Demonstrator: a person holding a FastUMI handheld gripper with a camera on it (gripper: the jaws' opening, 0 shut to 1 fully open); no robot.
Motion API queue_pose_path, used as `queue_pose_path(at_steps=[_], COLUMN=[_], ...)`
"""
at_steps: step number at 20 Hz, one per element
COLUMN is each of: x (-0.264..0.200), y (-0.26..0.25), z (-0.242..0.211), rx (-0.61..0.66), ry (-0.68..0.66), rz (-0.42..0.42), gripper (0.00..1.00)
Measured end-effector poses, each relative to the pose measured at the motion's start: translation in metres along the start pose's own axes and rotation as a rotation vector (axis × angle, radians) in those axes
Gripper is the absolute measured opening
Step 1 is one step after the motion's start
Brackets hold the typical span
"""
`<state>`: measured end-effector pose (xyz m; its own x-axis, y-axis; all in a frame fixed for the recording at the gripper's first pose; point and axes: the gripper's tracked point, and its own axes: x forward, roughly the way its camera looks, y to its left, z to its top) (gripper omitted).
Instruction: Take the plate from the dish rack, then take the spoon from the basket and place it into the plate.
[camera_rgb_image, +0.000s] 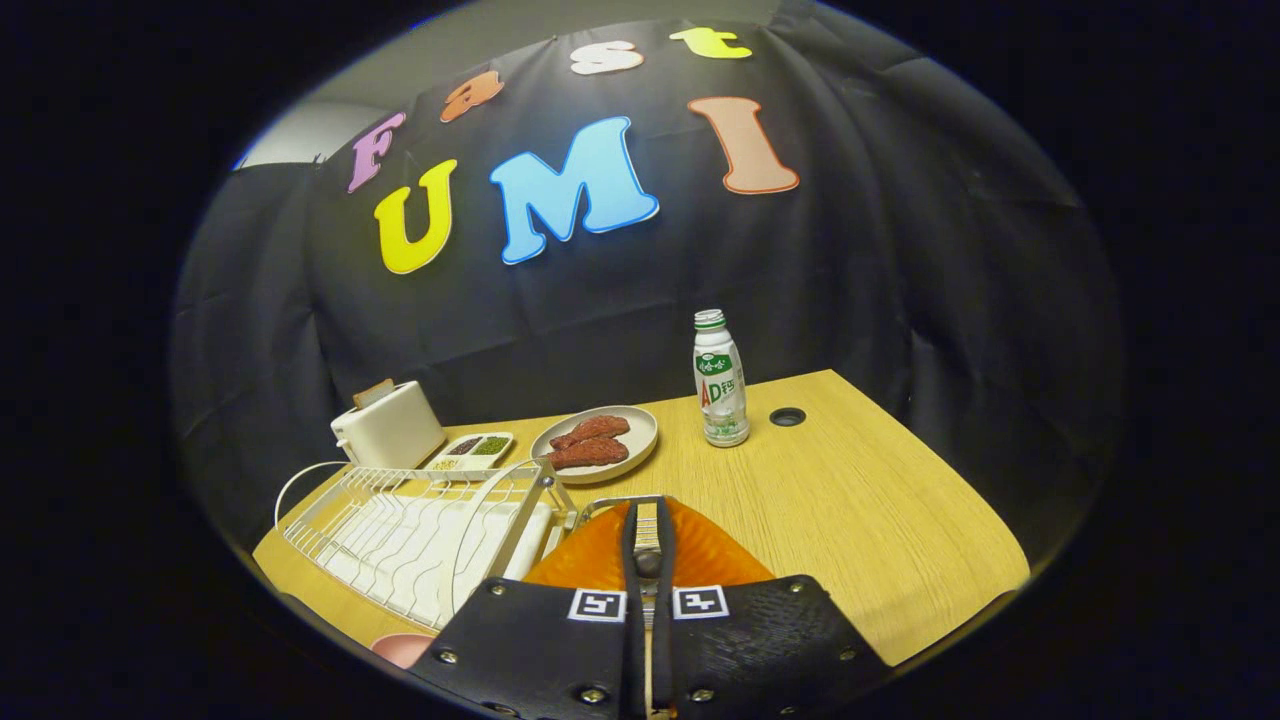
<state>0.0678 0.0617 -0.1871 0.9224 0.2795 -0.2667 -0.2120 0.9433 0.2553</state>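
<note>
Black cloth backs the light wooden counter (860, 500) on which everything sits. Our claw (647, 535) has its two black fingers (632, 560) drawn nearly together, clamped on the metal handle of a spoon (647, 528) that stands up between them. Right behind the fingers lies an orange ribbed basket (700, 555). Just left of the claw stands the white wire dish rack (420, 530). Beyond the fingers rests a beige round plate (640, 430) carrying reddish-brown pieces of meat (590, 442). Left of that plate are a small divided white tray (472, 450) and a white toaster (388, 425). Ahead and slightly right, a white plastic bottle with a green cap (720, 380) stands upright near a dark round hole (787, 416) in the counter.
</note>
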Motion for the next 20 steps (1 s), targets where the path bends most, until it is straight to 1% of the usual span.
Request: queue_pose_path(at_steps=[5,10,14,20], x=[0.000,-0.012,-0.035,-0.075], y=[0.011,0.019,0.022,0.036], z=[0.017,0.044,0.070,0.116], rx=[-0.077,-0.101,-0.139,-0.158], ry=[0.021,0.012,0.008,-0.044], rz=[0.001,0.000,-0.015,-0.032], gripper=[0.02,0.03,0.03,0.02])
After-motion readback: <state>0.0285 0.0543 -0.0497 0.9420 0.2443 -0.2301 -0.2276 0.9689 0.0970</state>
